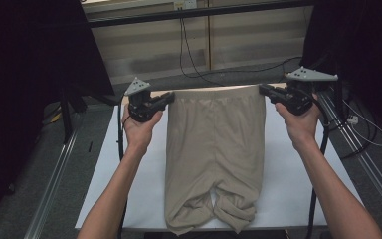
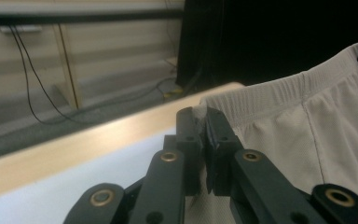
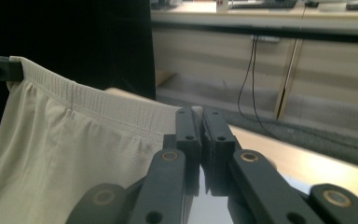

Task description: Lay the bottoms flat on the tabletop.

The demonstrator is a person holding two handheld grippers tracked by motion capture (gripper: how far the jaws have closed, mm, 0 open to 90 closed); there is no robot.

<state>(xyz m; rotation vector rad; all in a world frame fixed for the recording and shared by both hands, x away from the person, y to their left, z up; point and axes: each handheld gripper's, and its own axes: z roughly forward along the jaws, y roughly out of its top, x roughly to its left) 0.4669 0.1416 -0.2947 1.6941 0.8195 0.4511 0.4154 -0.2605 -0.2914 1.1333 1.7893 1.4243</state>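
A pair of beige shorts point(image 1: 214, 149) hangs stretched by its waistband above the white table point(image 1: 129, 169), its leg ends bunched on the table near the front edge. My left gripper point(image 1: 170, 96) is shut on the waistband's left corner, and my right gripper point(image 1: 262, 89) is shut on its right corner. In the left gripper view the black jaws of the left gripper point(image 2: 204, 116) pinch the ribbed waistband point(image 2: 279, 91), with the right gripper's tip at the far corner. The right gripper point(image 3: 199, 114) likewise clamps the shorts point(image 3: 74, 154) in the right gripper view.
The white table top has a wooden far edge point(image 2: 98, 135). Metal rails point(image 1: 54, 174) run along both sides of the table. Black cables point(image 1: 189, 55) trail over the grey floor behind, before a low wooden wall point(image 1: 154, 45). Dark curtains stand at left and right.
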